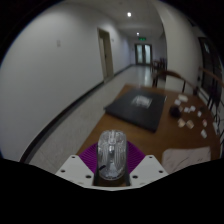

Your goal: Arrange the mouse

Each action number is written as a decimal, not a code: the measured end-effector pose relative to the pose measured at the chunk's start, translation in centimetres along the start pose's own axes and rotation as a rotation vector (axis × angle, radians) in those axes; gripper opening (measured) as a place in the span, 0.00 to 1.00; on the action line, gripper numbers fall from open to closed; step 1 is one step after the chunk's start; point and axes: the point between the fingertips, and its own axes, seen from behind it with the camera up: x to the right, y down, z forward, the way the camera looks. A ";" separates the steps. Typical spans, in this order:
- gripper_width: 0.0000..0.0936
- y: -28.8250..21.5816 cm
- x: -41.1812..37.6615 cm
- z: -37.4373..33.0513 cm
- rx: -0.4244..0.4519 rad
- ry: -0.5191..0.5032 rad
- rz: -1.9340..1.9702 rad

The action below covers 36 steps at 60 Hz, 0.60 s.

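A clear, see-through mouse (pixel 111 154) sits between my gripper's (pixel 111 168) two fingers, and both purple pads (pixel 91 158) press on its sides. I hold it up in the air, well short of the wooden table (pixel 118 108). A dark mouse mat (pixel 138 104) lies on that table, beyond the fingers and a little to the right.
Several small white and dark items (pixel 186 115) lie on the table to the right of the mat. A chair (pixel 176 82) stands behind the table. A grey floor (pixel 60 100) and a corridor with doors (pixel 106 55) stretch to the left and beyond.
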 end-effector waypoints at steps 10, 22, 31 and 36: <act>0.38 -7.5 10.0 -12.6 0.294 0.142 0.019; 0.37 1.4 23.1 -14.9 0.153 0.320 0.159; 0.38 8.7 25.0 -11.4 -0.022 0.313 0.209; 0.40 10.0 25.6 -10.7 -0.040 0.329 0.181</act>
